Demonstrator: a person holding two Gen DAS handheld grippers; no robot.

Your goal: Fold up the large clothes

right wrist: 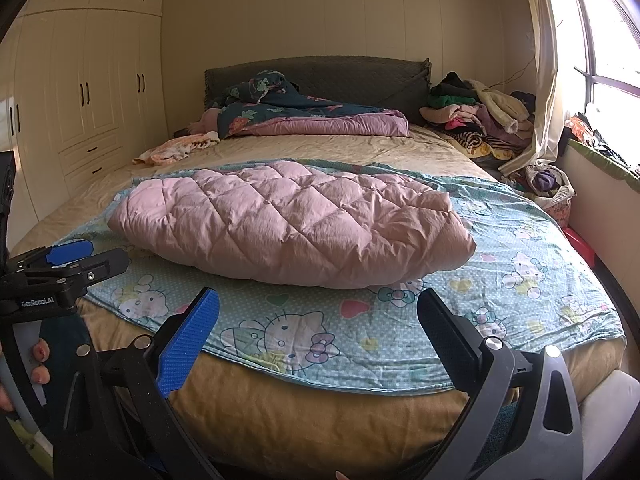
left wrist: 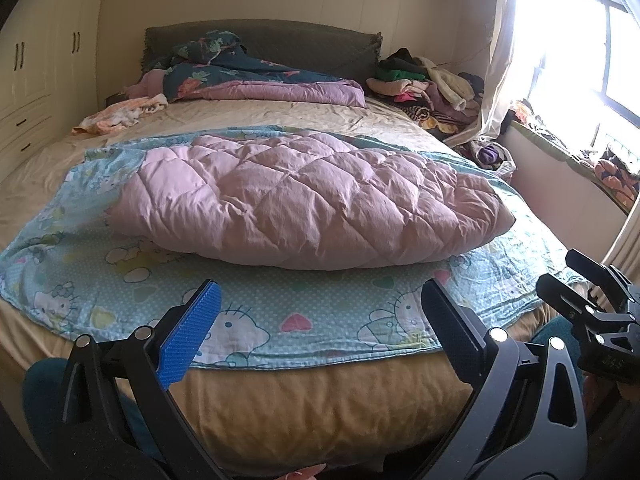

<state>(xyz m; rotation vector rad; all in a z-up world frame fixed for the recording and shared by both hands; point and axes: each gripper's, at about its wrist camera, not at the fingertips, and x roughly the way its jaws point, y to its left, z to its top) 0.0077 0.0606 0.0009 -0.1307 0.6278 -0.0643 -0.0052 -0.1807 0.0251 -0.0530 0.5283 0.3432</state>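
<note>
A pink quilted padded garment lies folded in a bulky bundle across a light blue cartoon-cat sheet on the bed; it also shows in the right wrist view, on the same sheet. My left gripper is open and empty, held at the bed's near edge just short of the garment. My right gripper is open and empty too, also at the near edge. The right gripper shows at the right of the left wrist view, and the left gripper at the left of the right wrist view.
A dark floral and purple quilt lies by the grey headboard. A pile of clothes sits at the far right corner, an orange-white cloth at the far left. Cream wardrobes stand left, a window with curtain right.
</note>
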